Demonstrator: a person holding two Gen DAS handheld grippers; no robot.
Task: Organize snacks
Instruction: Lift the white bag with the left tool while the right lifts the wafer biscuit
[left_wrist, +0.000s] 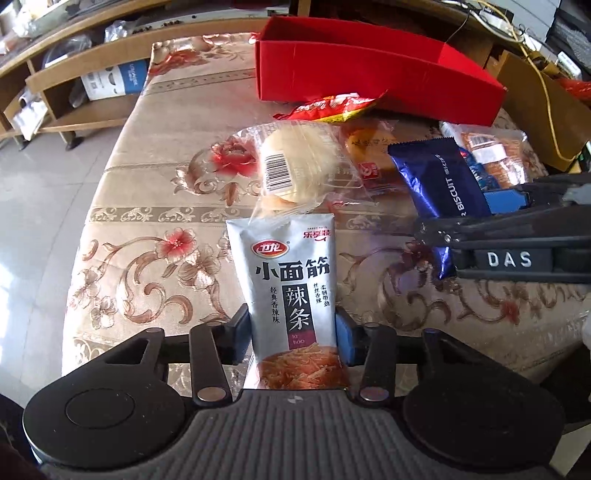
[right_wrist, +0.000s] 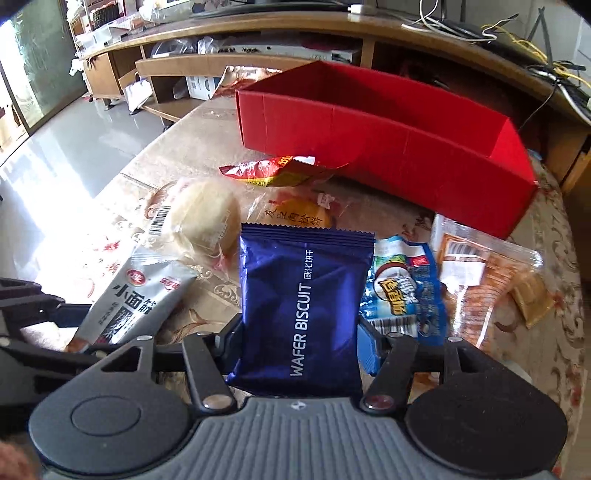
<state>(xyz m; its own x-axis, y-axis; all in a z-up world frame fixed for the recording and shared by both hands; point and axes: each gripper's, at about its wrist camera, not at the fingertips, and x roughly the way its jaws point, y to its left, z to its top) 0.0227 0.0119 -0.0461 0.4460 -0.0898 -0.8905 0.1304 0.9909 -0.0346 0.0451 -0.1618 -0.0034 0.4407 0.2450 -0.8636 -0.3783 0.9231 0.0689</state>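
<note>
Silver snack packet sits clamped between the left gripper's jaws, above the floral table. Right gripper has its jaws closed on a blue wafer biscuit pack. Other snacks lie near the red box beyond.

Snack packets before box

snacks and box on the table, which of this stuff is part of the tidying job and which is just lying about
Part of the job:
- silver latiao packet, in the left gripper
- blue wafer biscuit pack, in the right gripper
- red box
- round bun
- red-yellow packet

Just lying about:
- wooden shelving
- cables
</note>
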